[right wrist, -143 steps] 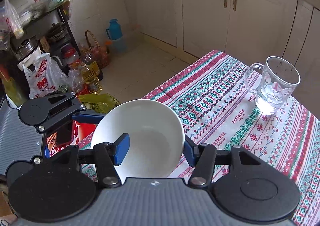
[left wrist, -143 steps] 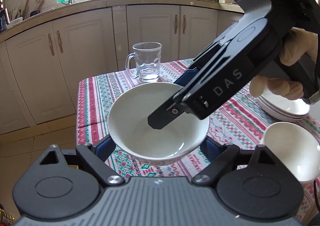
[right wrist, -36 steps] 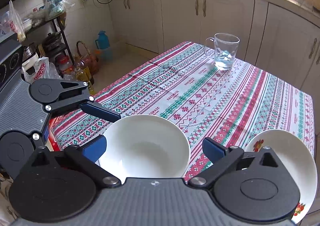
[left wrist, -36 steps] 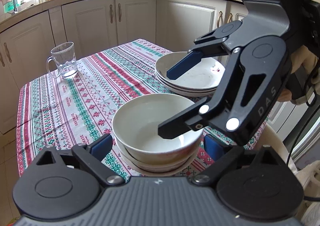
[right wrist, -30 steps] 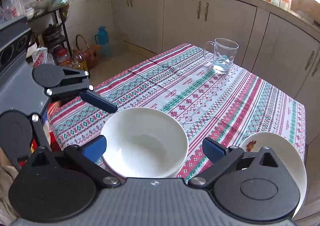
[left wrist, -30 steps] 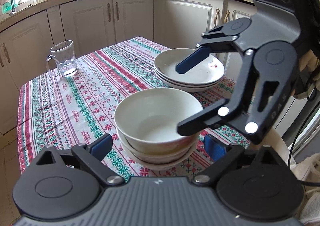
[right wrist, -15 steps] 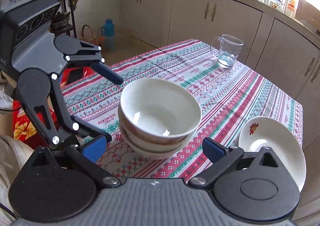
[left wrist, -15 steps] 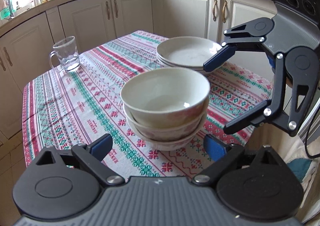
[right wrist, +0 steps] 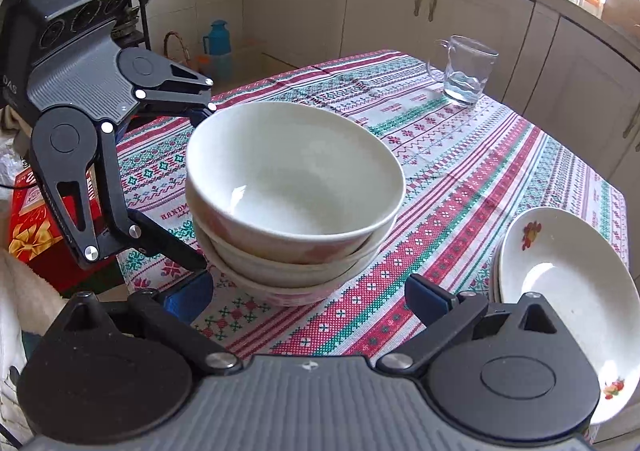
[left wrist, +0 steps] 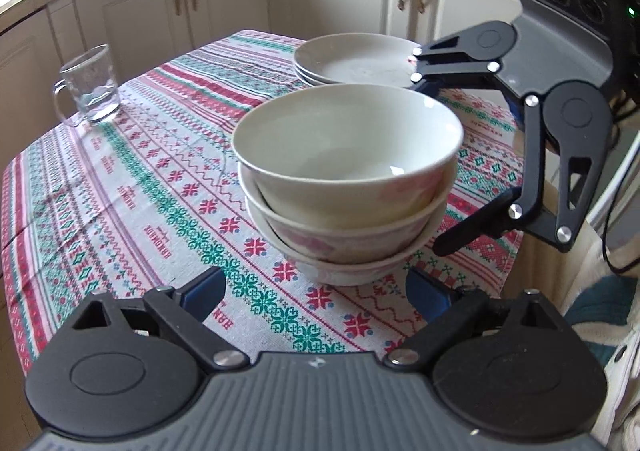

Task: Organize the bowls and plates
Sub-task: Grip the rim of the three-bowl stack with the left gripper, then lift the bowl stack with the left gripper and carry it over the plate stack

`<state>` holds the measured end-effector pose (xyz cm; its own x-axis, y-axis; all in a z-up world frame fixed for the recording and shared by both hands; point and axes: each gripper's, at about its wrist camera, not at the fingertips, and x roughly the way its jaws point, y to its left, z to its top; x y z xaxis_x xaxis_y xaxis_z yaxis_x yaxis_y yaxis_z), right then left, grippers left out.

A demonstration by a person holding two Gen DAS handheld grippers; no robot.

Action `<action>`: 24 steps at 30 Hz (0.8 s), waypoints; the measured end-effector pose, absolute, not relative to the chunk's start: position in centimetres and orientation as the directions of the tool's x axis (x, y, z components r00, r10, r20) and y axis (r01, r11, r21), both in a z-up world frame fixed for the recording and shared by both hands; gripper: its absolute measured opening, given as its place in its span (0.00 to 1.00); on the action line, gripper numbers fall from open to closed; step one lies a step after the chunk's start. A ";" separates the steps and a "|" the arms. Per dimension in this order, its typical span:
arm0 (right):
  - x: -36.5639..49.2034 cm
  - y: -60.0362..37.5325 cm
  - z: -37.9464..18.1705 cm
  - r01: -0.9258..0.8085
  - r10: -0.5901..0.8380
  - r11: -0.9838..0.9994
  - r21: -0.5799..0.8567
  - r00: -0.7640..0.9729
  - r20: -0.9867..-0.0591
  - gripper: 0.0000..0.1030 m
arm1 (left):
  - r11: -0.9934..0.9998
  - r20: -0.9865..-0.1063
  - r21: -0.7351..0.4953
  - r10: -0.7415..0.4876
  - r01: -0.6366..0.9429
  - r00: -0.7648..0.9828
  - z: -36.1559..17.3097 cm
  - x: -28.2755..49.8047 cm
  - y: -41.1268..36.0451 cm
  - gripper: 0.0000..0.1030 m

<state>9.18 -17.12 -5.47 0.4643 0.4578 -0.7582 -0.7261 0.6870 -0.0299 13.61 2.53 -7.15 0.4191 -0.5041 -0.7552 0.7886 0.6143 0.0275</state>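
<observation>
Three white bowls (left wrist: 344,187) sit nested in one stack (right wrist: 294,203) on the patterned tablecloth (left wrist: 132,187), near the table's front edge. The top bowl leans slightly in the one below it, and faint pink flowers show on the lower two.

The left gripper (left wrist: 316,291) sits low, just in front of the stack, its blue-padded fingers (left wrist: 206,291) spread wide and holding nothing. The right gripper (right wrist: 308,293) is also wide open and empty, its fingers (right wrist: 430,299) apart from the bowls on the near side. Each gripper shows in the other's view, flanking the stack without touching it.

A stack of shallow plates (left wrist: 356,59) rests on the cloth beyond the bowls in the left view; in the right view it lies at the right (right wrist: 568,283), with a small flower print on the rim. A glass mug (left wrist: 90,85) stands well apart near the far corner (right wrist: 466,69)
</observation>
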 end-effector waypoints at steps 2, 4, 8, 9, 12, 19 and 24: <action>9.4 -17.0 -5.7 -0.747 0.468 0.664 -0.036 0.453 -0.759 1.00 | 0.591 -0.767 0.015 -0.510 0.806 0.388 -7.4 14.1 2.5 0.92; 9.7 -16.8 -5.8 -0.771 0.480 0.636 -0.039 0.434 -0.762 1.00 | 0.560 -0.769 0.004 -0.527 0.828 0.361 -7.3 14.6 2.6 0.92; 10.3 -16.5 -5.8 -0.809 0.506 0.587 -0.030 0.395 -0.767 1.00 | 0.492 -0.767 0.004 -0.557 0.870 0.319 -7.3 15.5 2.6 0.91; 10.5 -16.5 -5.8 -0.814 0.512 0.580 -0.022 0.385 -0.768 1.00 | 0.476 -0.766 -0.001 -0.566 0.879 0.305 -7.3 15.7 2.6 0.91; 11.1 -16.4 -5.8 -0.831 0.520 0.556 -0.013 0.360 -0.775 1.00 | 0.428 -0.761 -0.024 -0.593 0.903 0.261 -7.3 16.3 2.4 0.89; 12.5 -16.4 -6.0 -0.853 0.534 0.521 0.024 0.304 -0.789 1.00 | 0.347 -0.753 -0.052 -0.630 0.936 0.192 -7.5 17.3 2.0 0.86; 12.9 -16.2 -5.9 -0.869 0.543 0.493 0.043 0.269 -0.795 0.98 | 0.320 -0.749 -0.065 -0.642 0.945 0.166 -7.5 17.4 2.2 0.85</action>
<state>12.88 -16.15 -5.90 0.2690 0.5435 -0.7952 -0.8687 0.4934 0.0433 17.40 2.15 -7.47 0.1658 -0.6420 -0.7486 0.9452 0.3199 -0.0650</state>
